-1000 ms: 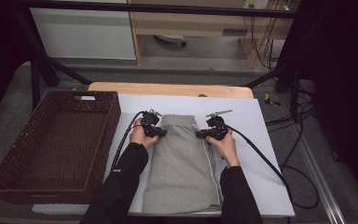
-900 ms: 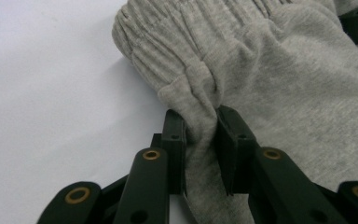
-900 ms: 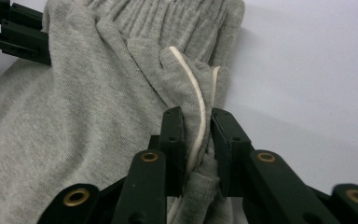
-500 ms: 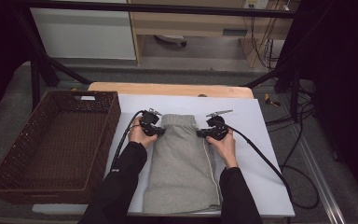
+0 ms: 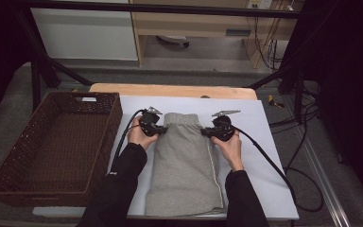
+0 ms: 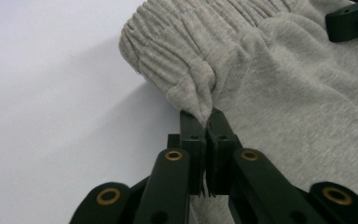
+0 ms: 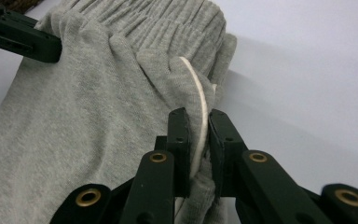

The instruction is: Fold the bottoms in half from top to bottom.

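Observation:
Folded grey sweat shorts (image 5: 184, 161) lie flat on the white table cover (image 5: 260, 156), waistband away from the person. My left gripper (image 5: 163, 128) is shut on the shorts' left edge just below the waistband; its jaws pinch a fold of grey fabric (image 6: 200, 100) at the left gripper's tips (image 6: 207, 116). My right gripper (image 5: 204, 133) is shut on the right edge, where a white side stripe (image 7: 203, 100) runs between the jaws of the right gripper (image 7: 198, 114). Its jaws have just been closing with the fabric between them. Each gripper view shows the other gripper's black jaw across the shorts (image 7: 74, 116).
A dark woven basket (image 5: 116, 118) stands on the left, touching the white cover's edge. Black cables trail from both grippers over the cover and off the right side. A wooden table edge (image 5: 170, 90) shows beyond the cover.

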Tool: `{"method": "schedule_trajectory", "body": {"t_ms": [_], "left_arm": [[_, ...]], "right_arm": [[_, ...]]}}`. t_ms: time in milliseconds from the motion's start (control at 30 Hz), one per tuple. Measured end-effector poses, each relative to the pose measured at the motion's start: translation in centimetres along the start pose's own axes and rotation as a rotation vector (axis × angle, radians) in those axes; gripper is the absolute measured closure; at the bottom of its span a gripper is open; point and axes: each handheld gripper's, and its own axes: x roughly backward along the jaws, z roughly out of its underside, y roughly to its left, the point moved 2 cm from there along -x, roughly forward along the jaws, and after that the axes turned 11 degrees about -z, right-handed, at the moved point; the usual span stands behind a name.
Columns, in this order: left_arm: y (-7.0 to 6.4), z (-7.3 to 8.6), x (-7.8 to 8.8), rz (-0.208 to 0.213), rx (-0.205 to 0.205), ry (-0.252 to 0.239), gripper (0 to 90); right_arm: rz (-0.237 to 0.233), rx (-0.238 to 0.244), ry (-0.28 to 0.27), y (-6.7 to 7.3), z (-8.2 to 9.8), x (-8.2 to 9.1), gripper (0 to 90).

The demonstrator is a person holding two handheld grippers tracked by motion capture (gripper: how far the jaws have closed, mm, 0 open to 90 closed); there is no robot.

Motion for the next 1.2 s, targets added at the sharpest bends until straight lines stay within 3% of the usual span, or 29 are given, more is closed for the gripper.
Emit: {"method": "schedule_trajectory", "body": {"t_ms": [267,700,1200], "left_arm": [[0.1,-0.9,0.9,0.001,-0.008,-0.030,87.8],[-1.0,0.1,2.5,0.034,-0.055,-0.046,87.7],[-2.4,1.2,4.3,0.049,-0.106,-0.052,87.6]], "right_arm": [[0.022,0.032,-0.062,0.1,-0.6,0.7,80.5],[0.026,0.136,-0.062,1.0,-0.2,1.6,80.3],[0.011,0.198,-0.074,2.3,0.5,3.0,80.4]]}}
